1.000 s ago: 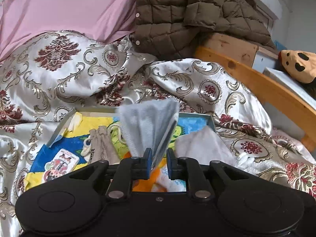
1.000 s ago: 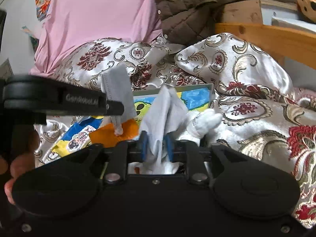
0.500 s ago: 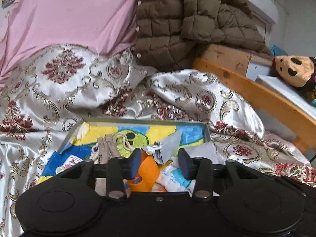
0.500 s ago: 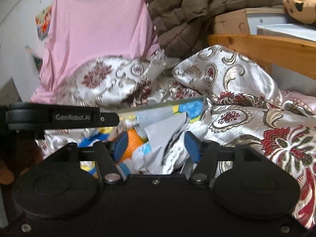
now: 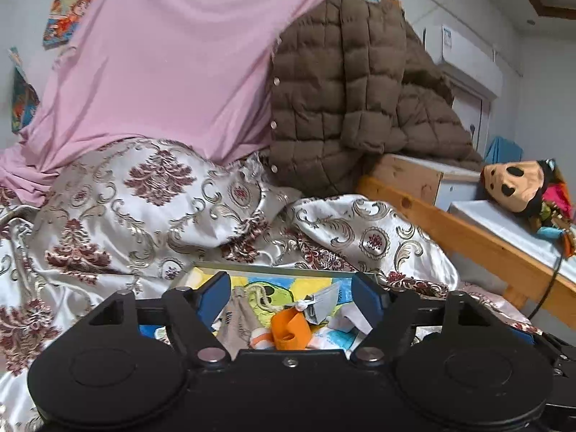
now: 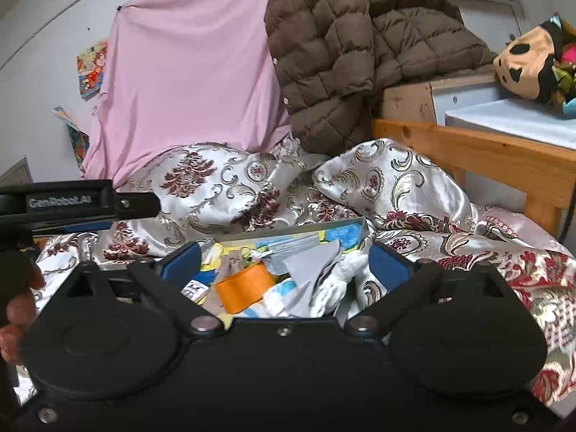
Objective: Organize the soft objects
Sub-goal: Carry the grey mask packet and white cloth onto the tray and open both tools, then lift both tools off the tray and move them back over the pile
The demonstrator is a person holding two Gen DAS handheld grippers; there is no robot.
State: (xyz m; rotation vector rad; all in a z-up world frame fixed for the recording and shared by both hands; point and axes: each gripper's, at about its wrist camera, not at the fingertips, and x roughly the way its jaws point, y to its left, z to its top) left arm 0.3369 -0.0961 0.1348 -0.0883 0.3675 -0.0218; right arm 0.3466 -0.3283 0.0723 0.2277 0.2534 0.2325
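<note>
A shallow box [image 5: 273,268] [image 6: 298,228] with a colourful cartoon bottom lies on the patterned bedspread. Inside it are a grey cloth [image 5: 324,300] [image 6: 309,259], an orange item [image 5: 289,329] [image 6: 244,286], a beige drawstring pouch [image 5: 239,318] and a white soft item [image 6: 342,277]. My left gripper [image 5: 291,297] hangs above and in front of the box, jaws opening, nothing between the pads. My right gripper [image 6: 284,262] is likewise above the box, jaws opening wide, with nothing held. The left gripper's side [image 6: 79,203] shows at the left of the right wrist view.
A pink sheet [image 5: 162,72] and a brown quilted jacket [image 5: 345,100] are piled behind the bedspread [image 5: 144,208]. A wooden bed frame [image 5: 468,237] runs along the right, with a plush toy [image 5: 518,187] on a white surface. A hand [image 6: 18,298] holds the left gripper.
Both grippers let go of their grey cloths, which dropped into the box. Both sets of jaws spread wide, and both grippers rose and drew back from the box.
</note>
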